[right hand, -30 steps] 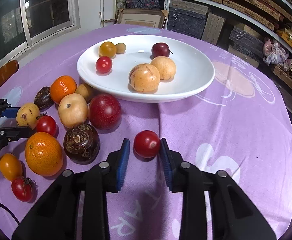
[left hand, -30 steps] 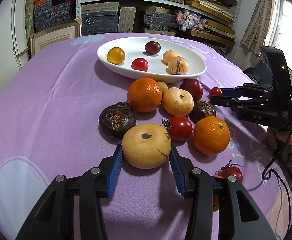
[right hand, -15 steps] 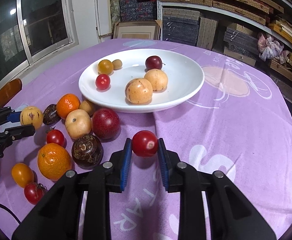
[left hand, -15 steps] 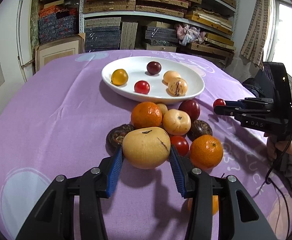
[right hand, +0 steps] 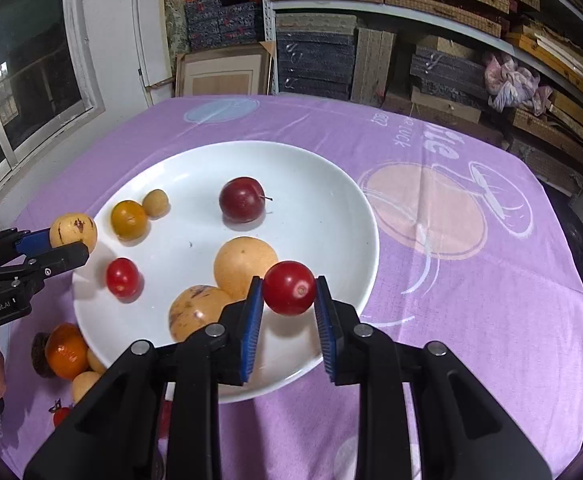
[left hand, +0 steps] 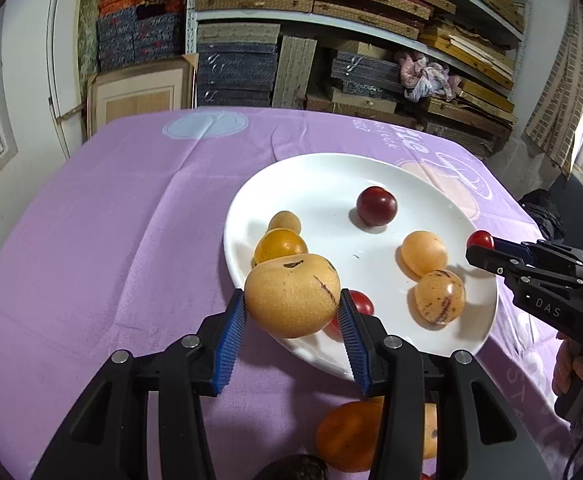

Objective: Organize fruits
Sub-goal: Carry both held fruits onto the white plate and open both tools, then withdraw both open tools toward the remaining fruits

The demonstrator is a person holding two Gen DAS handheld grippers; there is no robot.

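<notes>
Left wrist view: the left gripper [left hand: 292, 312] clamped a yellow fruit [left hand: 291, 295] above the white plate [left hand: 487, 304], already holding 6 fruits.

Right wrist view: the right gripper [right hand: 288, 308] gripped a red tomato [right hand: 289, 288] over the plate; several fruits [right hand: 66, 350] remained on the purple cloth [right hand: 471, 280].

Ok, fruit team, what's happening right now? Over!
Left tongs shut on yellow pear, over plate rim. Right tongs shut on red tomato, above plate. Landing spots crowded by six fruits.
</notes>
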